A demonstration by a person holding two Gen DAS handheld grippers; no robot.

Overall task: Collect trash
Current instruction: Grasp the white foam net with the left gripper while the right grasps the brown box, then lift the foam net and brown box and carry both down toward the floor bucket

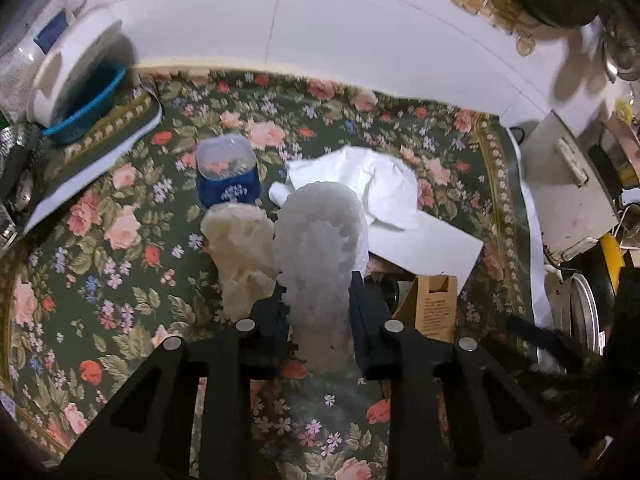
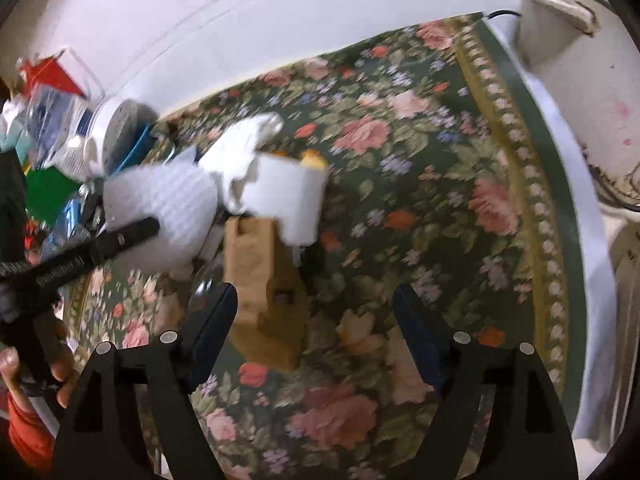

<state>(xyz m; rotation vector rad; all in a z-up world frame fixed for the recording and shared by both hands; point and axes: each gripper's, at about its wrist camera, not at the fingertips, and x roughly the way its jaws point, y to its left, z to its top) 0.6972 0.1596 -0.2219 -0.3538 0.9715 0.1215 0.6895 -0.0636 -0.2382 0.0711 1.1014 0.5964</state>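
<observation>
On the floral tablecloth (image 1: 132, 288), my left gripper (image 1: 318, 304) is shut on a white foam net sleeve (image 1: 320, 248) that stands up between its black fingers. A crumpled cream wrapper (image 1: 242, 248) lies just left of it, and crumpled white paper (image 1: 380, 196) lies behind. The right wrist view shows the same foam net (image 2: 168, 204) with a left finger (image 2: 120, 240) across it. My right gripper (image 2: 316, 300) is open over the cloth. A brown cardboard box (image 2: 264, 280) lies between its jaws, close to the left one, with white paper (image 2: 280, 196) beyond.
A blue tub with a clear lid (image 1: 226, 172) stands behind the wrapper. A white round appliance (image 1: 76, 68) and a blue basket (image 1: 86, 108) sit at the back left. A grey metal box (image 1: 568, 192) stands at the right. A hand (image 2: 60, 376) shows at the lower left.
</observation>
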